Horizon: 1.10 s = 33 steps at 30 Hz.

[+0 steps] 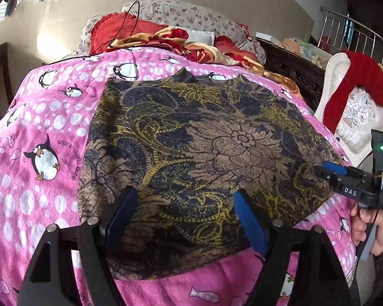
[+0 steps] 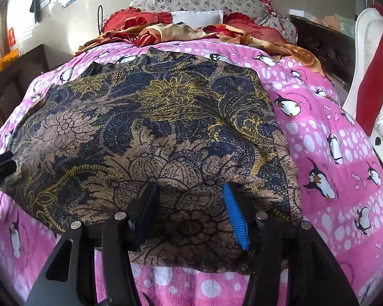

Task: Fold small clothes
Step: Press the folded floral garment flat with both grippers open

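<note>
A dark floral garment [image 1: 191, 148] in navy, tan and yellow lies spread flat on a pink penguin blanket [image 1: 43, 132]. It also fills the right wrist view [image 2: 150, 127]. My left gripper [image 1: 186, 196] is open, its blue pads over the garment's near hem. My right gripper [image 2: 189, 191] is open over the near hem on the garment's right part. It also shows at the right of the left wrist view [image 1: 326, 169], low by the garment's right edge. The left gripper's tip shows at the left edge of the right wrist view [image 2: 0, 165].
The pink blanket [image 2: 332, 132] covers a bed. Red and gold bedding [image 1: 150, 38] and floral pillows [image 1: 191, 15] pile at the far end. A white chair with a red cloth [image 1: 357, 97] stands at the right. A dark carved cabinet [image 1: 293, 68] stands behind it.
</note>
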### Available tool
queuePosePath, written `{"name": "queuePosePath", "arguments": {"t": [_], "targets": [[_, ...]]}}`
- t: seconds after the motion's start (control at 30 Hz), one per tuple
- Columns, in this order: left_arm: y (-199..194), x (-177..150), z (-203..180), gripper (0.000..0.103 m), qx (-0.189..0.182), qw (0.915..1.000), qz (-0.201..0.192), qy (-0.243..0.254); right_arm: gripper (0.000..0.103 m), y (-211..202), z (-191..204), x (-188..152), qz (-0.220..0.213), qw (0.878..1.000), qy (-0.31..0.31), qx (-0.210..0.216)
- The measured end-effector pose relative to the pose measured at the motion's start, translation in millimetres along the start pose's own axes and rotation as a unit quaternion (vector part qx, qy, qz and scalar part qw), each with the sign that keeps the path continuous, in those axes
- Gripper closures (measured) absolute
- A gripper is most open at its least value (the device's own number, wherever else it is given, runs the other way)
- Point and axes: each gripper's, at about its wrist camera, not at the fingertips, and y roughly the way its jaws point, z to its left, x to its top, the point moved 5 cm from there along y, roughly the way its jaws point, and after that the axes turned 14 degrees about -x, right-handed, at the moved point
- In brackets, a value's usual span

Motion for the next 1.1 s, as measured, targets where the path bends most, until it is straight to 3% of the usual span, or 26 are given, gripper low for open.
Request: {"name": "queuePosePath", "arguments": {"t": [0.47,0.7,0.93,1.1], "targets": [[-8,0,8,0.016,-0.051,0.9982,-0.016,-0.026,0.042,4,2,0,0.002,1.0,-0.006,-0.006],[-12,0,9,0.012,-0.081,0.9963,-0.011,-0.027,0.042,5,8,1,0.002,0.999,-0.022,-0.029],[-12,0,9,0.011,-0.088,0.9955,-0.017,-0.032,0.042,5,9,0,0.001,0.999,-0.022,-0.034],[-11,-1,8,0.011,-0.074,0.9967,-0.015,-0.03,0.042,5,8,1,0.001,1.0,-0.016,-0.026]]}}
